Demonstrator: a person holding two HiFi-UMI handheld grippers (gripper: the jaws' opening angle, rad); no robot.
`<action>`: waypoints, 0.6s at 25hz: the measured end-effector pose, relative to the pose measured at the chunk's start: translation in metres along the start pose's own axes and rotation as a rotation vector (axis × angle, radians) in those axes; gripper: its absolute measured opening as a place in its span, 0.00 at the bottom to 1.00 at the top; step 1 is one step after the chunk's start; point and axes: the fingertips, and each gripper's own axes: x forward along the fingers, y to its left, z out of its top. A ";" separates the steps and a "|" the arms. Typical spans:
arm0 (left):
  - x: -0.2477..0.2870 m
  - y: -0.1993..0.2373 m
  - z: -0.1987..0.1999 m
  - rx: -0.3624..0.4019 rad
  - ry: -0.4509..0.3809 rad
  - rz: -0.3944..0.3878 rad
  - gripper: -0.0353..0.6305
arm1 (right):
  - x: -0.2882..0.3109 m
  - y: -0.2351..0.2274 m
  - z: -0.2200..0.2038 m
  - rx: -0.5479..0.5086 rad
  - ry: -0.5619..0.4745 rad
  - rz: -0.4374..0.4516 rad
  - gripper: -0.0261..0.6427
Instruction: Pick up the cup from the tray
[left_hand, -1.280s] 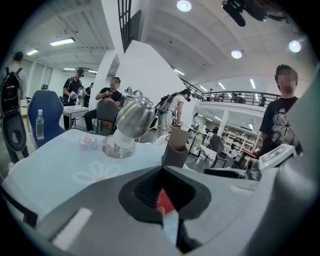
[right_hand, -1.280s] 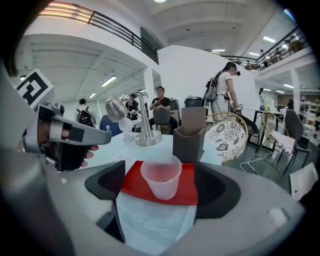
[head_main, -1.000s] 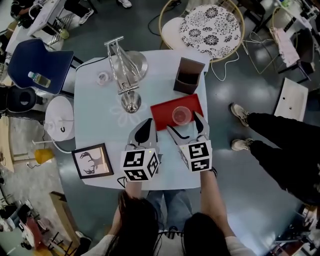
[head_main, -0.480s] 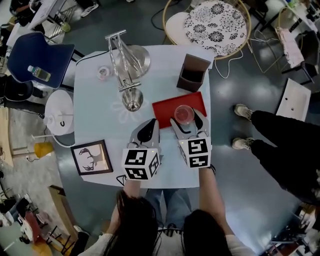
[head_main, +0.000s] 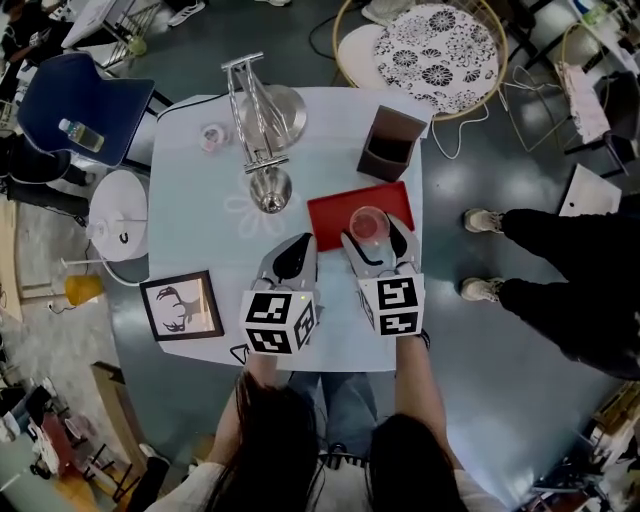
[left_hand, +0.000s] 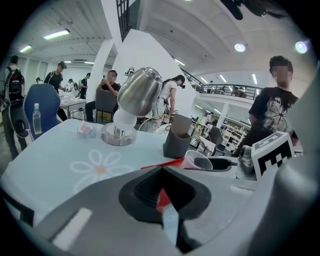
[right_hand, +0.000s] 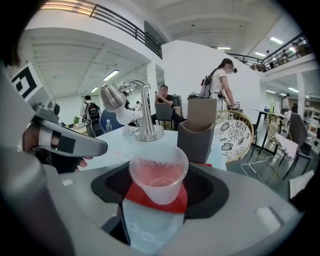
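A clear plastic cup (head_main: 368, 224) stands upright on the red tray (head_main: 330, 214) at the table's right side. My right gripper (head_main: 373, 237) reaches onto the tray, one finger on each side of the cup. In the right gripper view the cup (right_hand: 159, 176) sits in the hollow between the jaws, a dark gap showing on both sides. Its jaws have just been closing around the cup, and the cup looks undeformed. My left gripper (head_main: 297, 248) rests beside it over the table, just left of the tray, jaws together and nothing in them. In the left gripper view the cup (left_hand: 196, 161) shows beyond the tray's edge (left_hand: 160, 163).
A brown open box (head_main: 388, 145) stands just behind the tray. A metal stand with a hanging steel shade (head_main: 262, 130) occupies the table's far middle, and a framed deer picture (head_main: 180, 307) lies at the near left. A person's legs (head_main: 560, 290) are right of the table.
The right gripper has moved forward onto the tray, so its fingers now flank the cup, and they stand closer together. The left gripper has stayed put.
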 end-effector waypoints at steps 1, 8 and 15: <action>-0.001 -0.001 0.000 0.003 -0.001 -0.002 0.05 | -0.002 0.002 0.001 -0.008 0.004 0.008 0.54; -0.017 -0.014 0.001 0.031 -0.016 -0.016 0.05 | -0.025 0.017 0.001 -0.031 0.019 0.032 0.54; -0.043 -0.025 0.002 0.040 -0.034 -0.020 0.05 | -0.062 0.027 -0.011 -0.016 0.033 0.008 0.54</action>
